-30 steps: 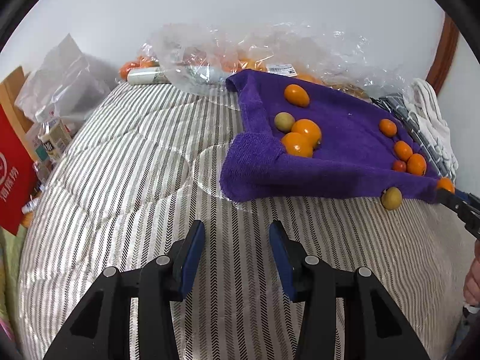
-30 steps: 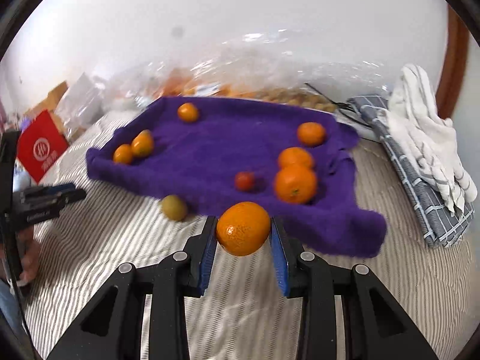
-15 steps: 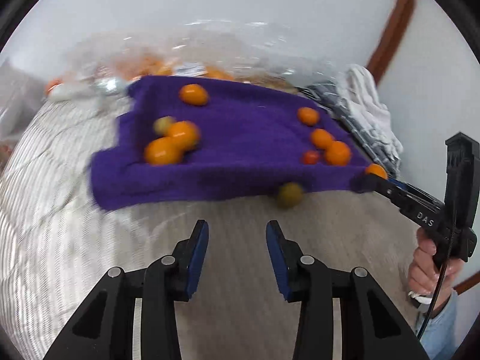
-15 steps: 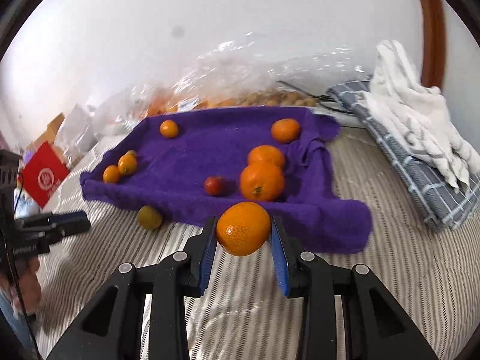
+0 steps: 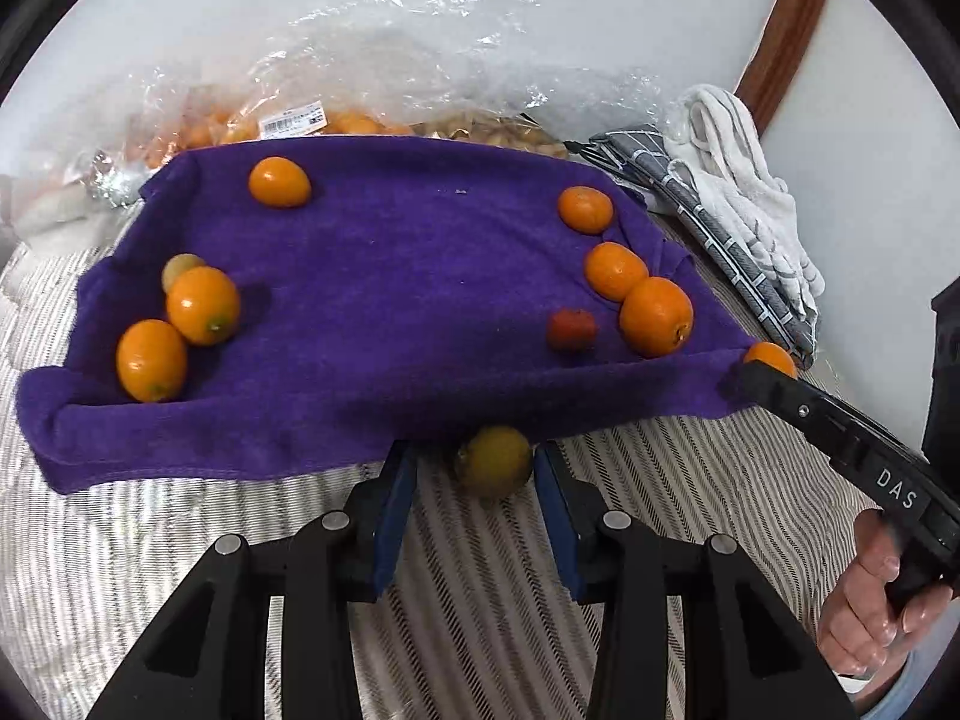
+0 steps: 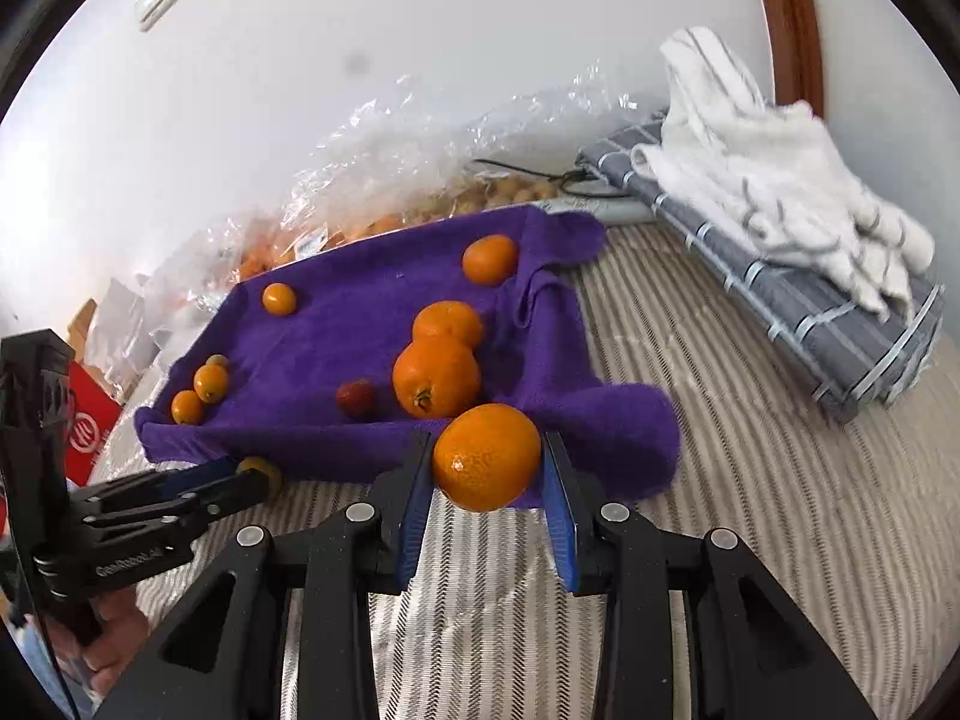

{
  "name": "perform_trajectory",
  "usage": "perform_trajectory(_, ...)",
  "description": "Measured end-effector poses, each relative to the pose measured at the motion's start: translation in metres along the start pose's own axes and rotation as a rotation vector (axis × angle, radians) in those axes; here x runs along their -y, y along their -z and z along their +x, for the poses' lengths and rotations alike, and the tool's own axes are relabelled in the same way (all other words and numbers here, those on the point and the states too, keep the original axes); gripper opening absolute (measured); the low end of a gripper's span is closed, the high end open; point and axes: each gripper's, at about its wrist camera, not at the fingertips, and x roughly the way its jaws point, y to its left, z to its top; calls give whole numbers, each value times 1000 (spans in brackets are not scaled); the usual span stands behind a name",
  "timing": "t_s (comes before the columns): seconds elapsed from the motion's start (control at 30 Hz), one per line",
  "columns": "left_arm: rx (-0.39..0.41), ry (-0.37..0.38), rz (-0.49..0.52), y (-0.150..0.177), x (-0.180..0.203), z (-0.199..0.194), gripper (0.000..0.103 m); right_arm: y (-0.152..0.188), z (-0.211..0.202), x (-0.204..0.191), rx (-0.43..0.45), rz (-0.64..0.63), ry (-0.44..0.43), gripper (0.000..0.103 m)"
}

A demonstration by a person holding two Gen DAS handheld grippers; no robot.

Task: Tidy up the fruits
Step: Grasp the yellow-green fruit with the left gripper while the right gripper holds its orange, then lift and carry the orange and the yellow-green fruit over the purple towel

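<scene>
— Straddling the greenish fruit (image 5: 493, 461) on the striped bed (image 5: 180, 540), our left tongs (image 5: 474, 474) stand parted, blue pads (image 5: 393, 504) either side and not pressing. It lies at six o'clock of the purple towel (image 5: 390, 276), just off the hem.

— And our right tongs (image 6: 487, 468) are clamped on an orange (image 6: 486, 456), held above the towel's near corner at five o'clock.

— What worries us?

— The round fruit sits on soft bedding. We judge that a pad nudging one side first could roll it under the towel's edge.

— And the orange?

— Released on the towel's raised fold, it may run down into the oranges (image 6: 437, 381) nearby, or off onto the bed.
</scene>
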Motion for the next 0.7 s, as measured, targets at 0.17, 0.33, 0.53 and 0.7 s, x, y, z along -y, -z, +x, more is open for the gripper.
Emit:
perform_trajectory(0.17, 12, 67, 21, 2, 3, -1, 27, 1, 1, -5, 21, -17, -5, 35)
perform_trajectory(0.33, 34, 206, -24, 2, -7, -21, 27, 2, 1, -11, 43, -50, 16, 35)
perform_trajectory(0.53, 155, 168, -26, -7, -17, -53, 27, 3, 0, -19, 64, -86, 6, 35)
perform_trajectory(0.7, 201, 64, 0, -20, -37, -80, 27, -12, -15, -30, 56, -89, 9, 35)
